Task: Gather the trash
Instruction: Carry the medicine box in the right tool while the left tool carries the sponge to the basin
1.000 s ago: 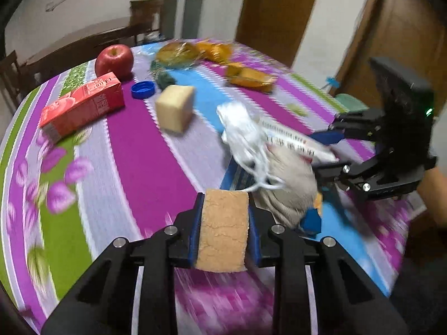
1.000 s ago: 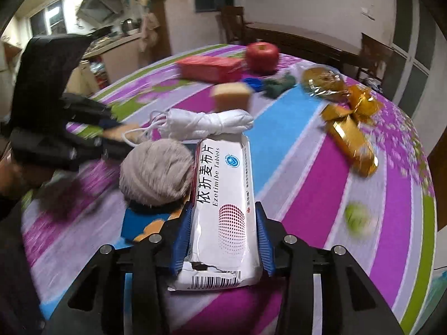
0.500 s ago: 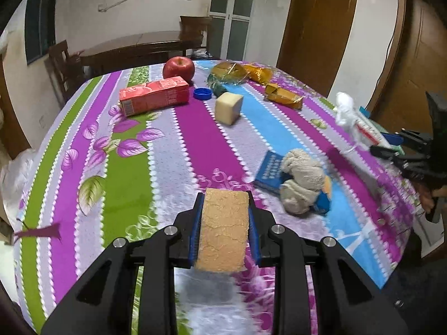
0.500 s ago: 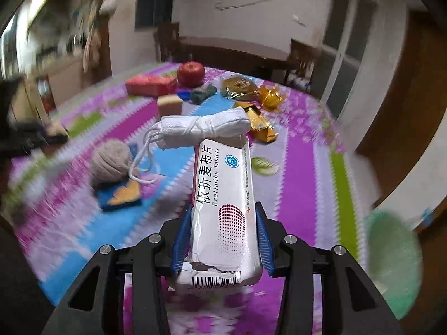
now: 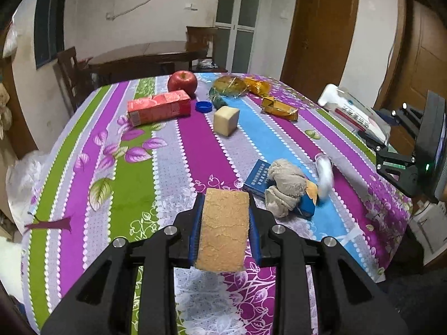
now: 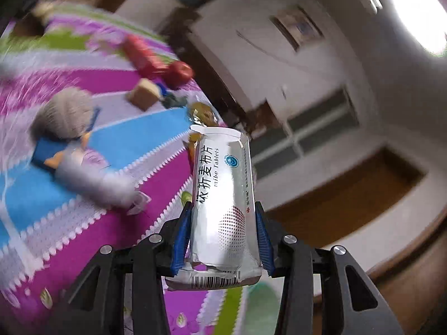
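My left gripper [image 5: 225,209] is shut on a tan, crusty sponge-like slab [image 5: 223,240], held above the near part of the striped tablecloth [image 5: 125,184]. My right gripper [image 6: 222,215] is shut on a silvery white tablet packet [image 6: 223,189] and is rolled over beyond the table's right edge. In the left wrist view it shows as the right gripper [image 5: 387,136] with the tablet packet [image 5: 354,114]. A white corded bundle [image 5: 324,173], blurred, lies by a grey cloth ball [image 5: 285,187] on a blue box [image 5: 258,176].
Farther back on the table are a red carton [image 5: 158,107], an apple [image 5: 182,83], a blue cap [image 5: 203,106], a pale yellow block [image 5: 226,120], gold wrappers [image 5: 279,107] and a bagged bun [image 5: 229,85]. A white plastic bag [image 5: 22,178] hangs off the left edge. Wooden chairs stand behind.
The white bundle that rested on the tablet packet has dropped onto the table beside the grey ball. My right gripper swung right and rolled over. My left gripper pulled back and rose slightly.
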